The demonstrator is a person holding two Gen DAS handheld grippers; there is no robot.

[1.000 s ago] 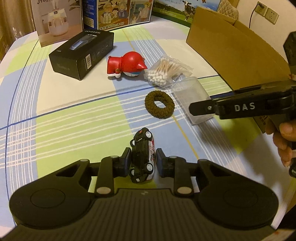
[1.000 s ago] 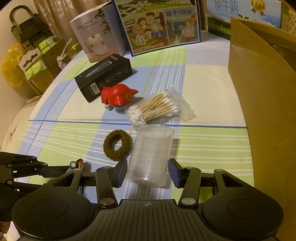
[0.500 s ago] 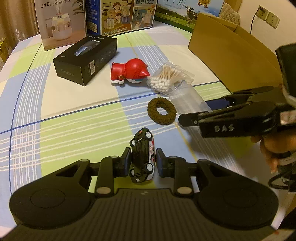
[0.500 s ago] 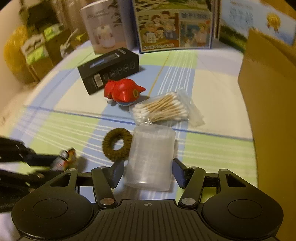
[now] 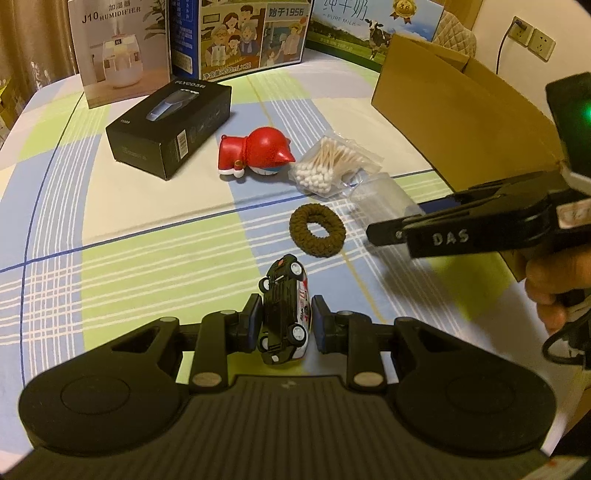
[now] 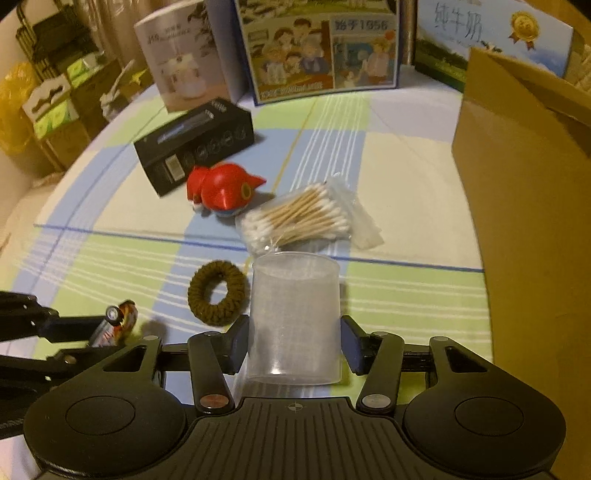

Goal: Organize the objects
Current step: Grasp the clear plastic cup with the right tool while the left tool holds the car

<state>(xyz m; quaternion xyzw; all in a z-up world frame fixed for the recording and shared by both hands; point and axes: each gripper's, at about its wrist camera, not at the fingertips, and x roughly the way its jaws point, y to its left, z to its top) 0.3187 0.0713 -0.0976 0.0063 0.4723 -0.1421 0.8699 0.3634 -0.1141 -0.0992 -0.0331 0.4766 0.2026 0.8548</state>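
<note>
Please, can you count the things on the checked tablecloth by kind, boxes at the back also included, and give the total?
Toys: 2, small black and white toy car, red round plastic figure
Clear plastic cup: 1
Bag of wooden cotton swabs: 1
Brown braided hair tie: 1
Printed boxes: 4, black, humidifier, two milk cartons
Plain brown cardboard box: 1
Total: 10

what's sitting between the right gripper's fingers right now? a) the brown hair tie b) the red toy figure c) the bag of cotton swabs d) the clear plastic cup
d: in the right wrist view the clear plastic cup stands between the fingers of the right gripper, while the brown hair tie, the bag of cotton swabs and the red toy figure lie on the cloth further out.
</note>
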